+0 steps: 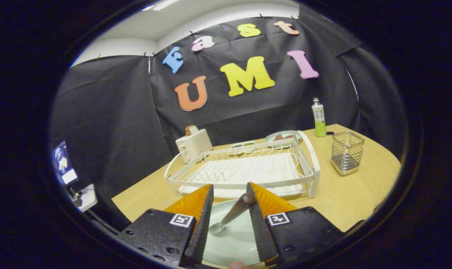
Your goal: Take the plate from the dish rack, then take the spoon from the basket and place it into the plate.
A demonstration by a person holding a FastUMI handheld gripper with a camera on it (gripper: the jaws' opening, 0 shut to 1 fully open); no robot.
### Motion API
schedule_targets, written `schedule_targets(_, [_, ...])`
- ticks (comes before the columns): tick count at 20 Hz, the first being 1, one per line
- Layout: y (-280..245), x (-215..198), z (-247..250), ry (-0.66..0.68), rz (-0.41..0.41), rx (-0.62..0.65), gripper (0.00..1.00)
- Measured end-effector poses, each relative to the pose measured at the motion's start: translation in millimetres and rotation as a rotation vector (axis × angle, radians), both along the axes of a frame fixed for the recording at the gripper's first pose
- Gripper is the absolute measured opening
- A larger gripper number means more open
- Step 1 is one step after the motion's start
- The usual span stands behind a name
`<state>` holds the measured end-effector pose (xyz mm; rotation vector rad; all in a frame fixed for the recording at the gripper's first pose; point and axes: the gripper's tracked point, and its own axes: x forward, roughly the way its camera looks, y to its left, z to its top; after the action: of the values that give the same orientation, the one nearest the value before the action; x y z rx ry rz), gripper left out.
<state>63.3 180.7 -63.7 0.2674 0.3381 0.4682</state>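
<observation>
The jaws (229, 190), at the bottom centre of the frame, are standing apart at a moderate width and gripping nothing; the spoon (231, 213) is lying in the gap between them, its dark handle end leaning against the inner face of the right finger, its metal bowl resting down on the pale green plate (233, 243) that is sitting on the bench (345, 198) directly under the fingers; so the spoon is already lying in the plate, and the task is looking close to finished. The spoon is looking light, stiff and slim, with a smooth rounded handle that is likely slippery, so the thicker handle end, taken crosswise, is the sensible hold; the plate is looking hard, glossy and breakable, best taken by its rim. Just beyond the fingers, in the middle of the frame, the white wire dish rack (244, 168) is standing with no plate in its slots; to the right of it the wire mesh basket (347, 153) is standing; behind that, a green bottle (318, 117); at the rack's far left corner, a white toaster (193, 144).
</observation>
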Motion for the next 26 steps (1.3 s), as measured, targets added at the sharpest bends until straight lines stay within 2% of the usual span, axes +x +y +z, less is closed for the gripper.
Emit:
schedule_targets(4, [-15, 13, 6, -0.007, -0.057, -0.002, 0.79])
schedule_targets(8, [-32, 15, 25, -0.074, -0.121, -0.046, 0.94])
schedule_targets(13, [-52, 4, 66, -0.210, -0.183, -0.125, 0.97])
schedule_targets(20, [-89, -38, 115, -0.428, -0.327, -0.226, 1.00])
schedule_targets(23, [-99, -60, 118, -0.459, -0.362, -0.221, 1.00])
schedule_targets(26, [-104, -76, 104, -0.437, -0.359, -0.199, 0.99])
